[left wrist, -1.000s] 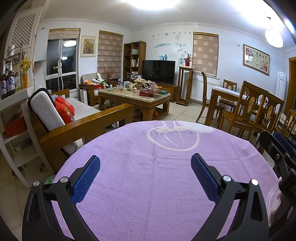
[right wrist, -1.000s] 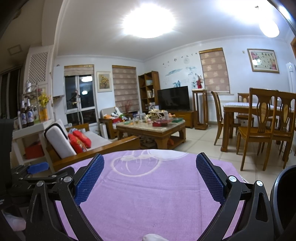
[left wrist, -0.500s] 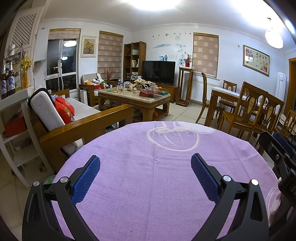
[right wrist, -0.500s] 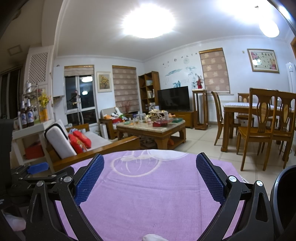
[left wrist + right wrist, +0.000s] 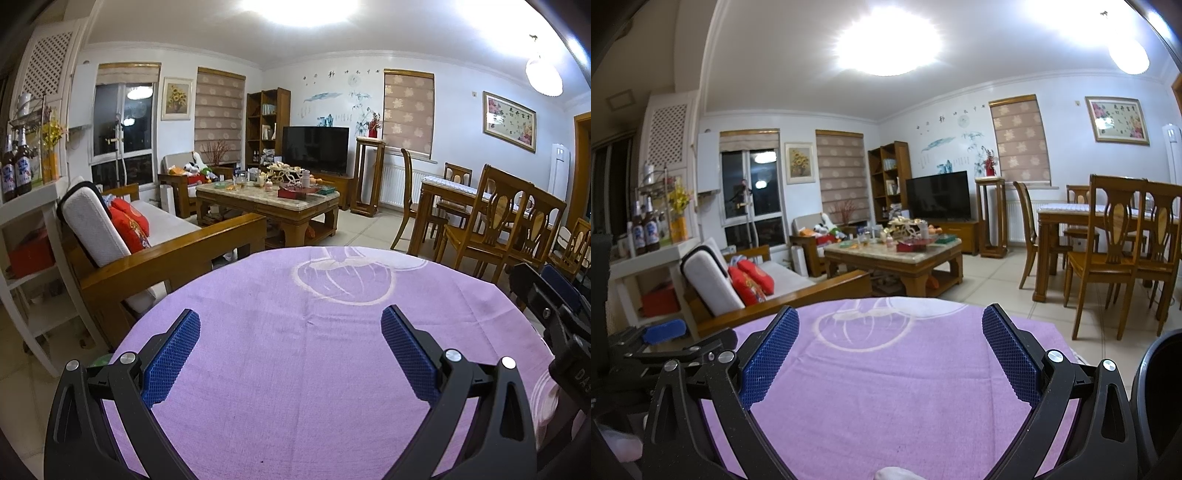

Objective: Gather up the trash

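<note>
Both grippers hover over a round table with a purple cloth (image 5: 295, 369). My left gripper (image 5: 291, 325) is open, its blue pads wide apart with only cloth between them. My right gripper (image 5: 891, 325) is open too and holds nothing. A small white crumpled thing (image 5: 892, 473) peeks in at the bottom edge of the right wrist view, below the right gripper. A dark rounded bin rim (image 5: 1156, 398) shows at that view's right edge. The right gripper (image 5: 550, 295) appears at the right edge of the left wrist view, and the left gripper (image 5: 665, 343) at the left of the right wrist view.
Beyond the table stand a wooden sofa (image 5: 155, 258) with red cushions on the left, a cluttered coffee table (image 5: 267, 199), a TV (image 5: 316, 149), and wooden dining chairs (image 5: 506, 229) on the right. A white shelf (image 5: 29, 221) with bottles stands at far left.
</note>
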`<move>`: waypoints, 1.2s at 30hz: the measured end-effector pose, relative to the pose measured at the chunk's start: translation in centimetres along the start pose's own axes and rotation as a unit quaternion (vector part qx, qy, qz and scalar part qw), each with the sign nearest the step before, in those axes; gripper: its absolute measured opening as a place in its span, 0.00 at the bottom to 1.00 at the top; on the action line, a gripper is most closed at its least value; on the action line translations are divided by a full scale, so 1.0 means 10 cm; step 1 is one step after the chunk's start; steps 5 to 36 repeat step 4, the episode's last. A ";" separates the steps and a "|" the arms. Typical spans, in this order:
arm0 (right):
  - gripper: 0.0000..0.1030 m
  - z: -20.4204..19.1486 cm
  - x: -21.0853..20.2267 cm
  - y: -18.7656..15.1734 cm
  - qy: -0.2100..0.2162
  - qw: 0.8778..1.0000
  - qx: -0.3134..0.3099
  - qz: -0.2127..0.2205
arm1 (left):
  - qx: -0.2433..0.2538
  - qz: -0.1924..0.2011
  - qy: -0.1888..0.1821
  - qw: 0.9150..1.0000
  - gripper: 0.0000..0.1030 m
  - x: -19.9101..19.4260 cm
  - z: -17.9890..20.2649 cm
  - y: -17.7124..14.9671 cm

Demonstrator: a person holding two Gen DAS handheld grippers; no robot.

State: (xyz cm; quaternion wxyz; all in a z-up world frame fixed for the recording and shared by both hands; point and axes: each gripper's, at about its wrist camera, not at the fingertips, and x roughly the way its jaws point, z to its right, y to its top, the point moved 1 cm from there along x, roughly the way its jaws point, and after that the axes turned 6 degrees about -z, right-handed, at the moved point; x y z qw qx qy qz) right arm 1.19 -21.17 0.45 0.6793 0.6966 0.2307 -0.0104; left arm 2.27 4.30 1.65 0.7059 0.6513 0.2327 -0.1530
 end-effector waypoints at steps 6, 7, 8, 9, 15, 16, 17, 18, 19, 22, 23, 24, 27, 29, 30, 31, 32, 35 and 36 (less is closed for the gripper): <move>0.95 0.00 0.00 0.00 0.000 1.000 0.000 0.000 | -0.008 -0.003 -0.002 1.000 0.95 0.01 -0.01 -0.02; 0.95 0.00 0.00 0.00 0.000 1.000 0.000 0.000 | -0.008 -0.003 -0.002 1.000 0.95 0.01 -0.01 -0.02; 0.95 0.00 0.00 0.00 0.000 1.000 0.000 0.000 | -0.008 -0.003 -0.002 1.000 0.95 0.01 -0.01 -0.02; 0.95 0.00 0.00 0.00 0.000 1.000 0.000 0.000 | -0.008 -0.003 -0.002 1.000 0.95 0.01 -0.01 -0.02; 0.95 0.00 0.00 0.00 0.000 1.000 0.000 0.000 | -0.008 -0.003 -0.002 1.000 0.95 0.01 -0.01 -0.02; 0.95 0.00 0.00 0.00 0.000 1.000 0.000 0.000 | -0.008 -0.003 -0.002 1.000 0.95 0.01 -0.01 -0.02; 0.95 0.00 0.00 0.00 0.000 1.000 0.000 0.000 | -0.008 -0.003 -0.002 1.000 0.95 0.01 -0.01 -0.02; 0.95 0.00 0.00 0.00 0.000 1.000 0.000 0.000 | -0.008 -0.003 -0.002 1.000 0.95 0.01 -0.01 -0.02; 0.95 0.00 0.00 0.00 0.000 1.000 0.000 0.000 | -0.008 -0.003 -0.002 1.000 0.95 0.01 -0.01 -0.02; 0.95 0.00 0.00 0.00 0.000 1.000 0.000 0.000 | -0.008 -0.003 -0.002 1.000 0.95 0.01 -0.01 -0.02; 0.95 0.00 0.00 0.00 0.000 1.000 0.000 0.000 | -0.008 -0.003 -0.002 1.000 0.95 0.01 -0.01 -0.02; 0.95 0.00 0.00 0.00 0.000 1.000 0.000 0.000 | -0.008 -0.003 -0.002 1.000 0.95 0.01 -0.01 -0.02; 0.95 0.00 0.00 0.00 0.000 1.000 0.000 0.000 | -0.008 -0.003 -0.002 1.000 0.95 0.01 -0.01 -0.02; 0.95 0.00 0.00 0.00 0.000 1.000 0.000 0.000 | -0.008 -0.003 -0.002 1.000 0.95 0.01 -0.01 -0.02; 0.95 0.00 0.00 0.00 0.000 1.000 0.000 0.000 | -0.008 -0.003 -0.002 1.000 0.95 0.01 -0.01 -0.02; 0.95 0.00 0.00 0.00 0.000 1.000 0.000 0.000 | -0.008 -0.003 -0.002 1.000 0.95 0.01 -0.01 -0.02; 0.95 0.00 0.00 0.00 0.000 1.000 0.000 0.000 | -0.008 -0.003 -0.002 1.000 0.95 0.01 -0.01 -0.02; 0.95 0.00 0.00 0.00 0.000 1.000 0.000 0.000 | -0.008 -0.003 -0.002 1.000 0.95 0.01 -0.01 -0.02; 0.95 0.00 0.00 0.00 0.000 1.000 0.000 0.000 | -0.008 -0.003 -0.002 1.000 0.95 0.01 -0.01 -0.02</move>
